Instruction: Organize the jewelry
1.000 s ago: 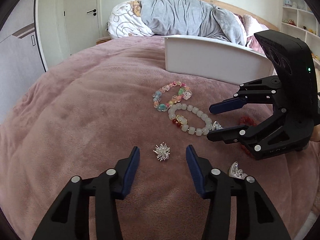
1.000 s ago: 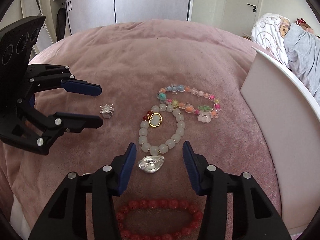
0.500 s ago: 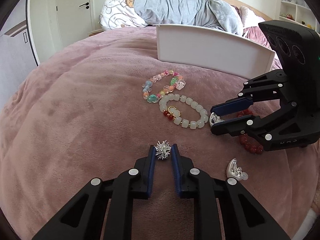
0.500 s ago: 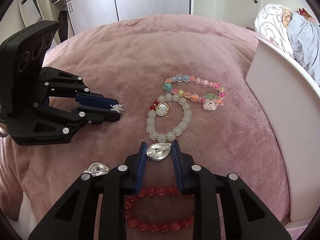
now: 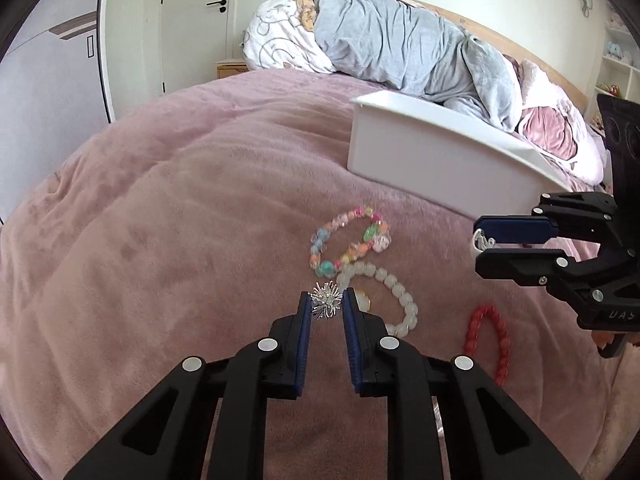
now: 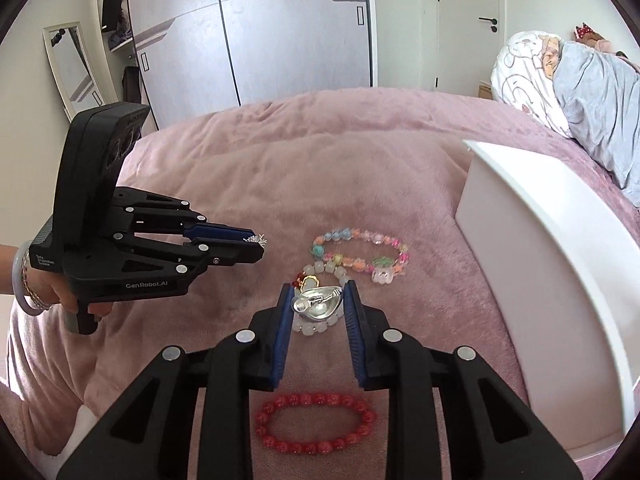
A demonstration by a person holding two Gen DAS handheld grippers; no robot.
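My left gripper [image 5: 327,306] is shut on a spiky silver brooch [image 5: 326,305] and holds it above the pink blanket; it also shows in the right wrist view [image 6: 256,245]. My right gripper [image 6: 317,306] is shut on a silver ingot-shaped charm [image 6: 318,305], lifted off the blanket; it shows in the left wrist view [image 5: 480,246] too. On the blanket lie a colourful bead bracelet [image 6: 360,254], a pale green bead bracelet [image 5: 394,300] with a gold charm, and a red bead bracelet [image 6: 316,426]. A white tray [image 6: 540,248] stands to the right.
The pink blanket [image 5: 160,240] covers a soft bed. A grey duvet and pillows [image 5: 400,40] lie behind the tray [image 5: 440,160]. Wardrobe doors [image 6: 280,40] and a mirror stand beyond the bed's far edge.
Both grippers closed on their pieces, the left on the brooch and the right on the silver charm, and have lifted them off the blanket. The views now sit higher.
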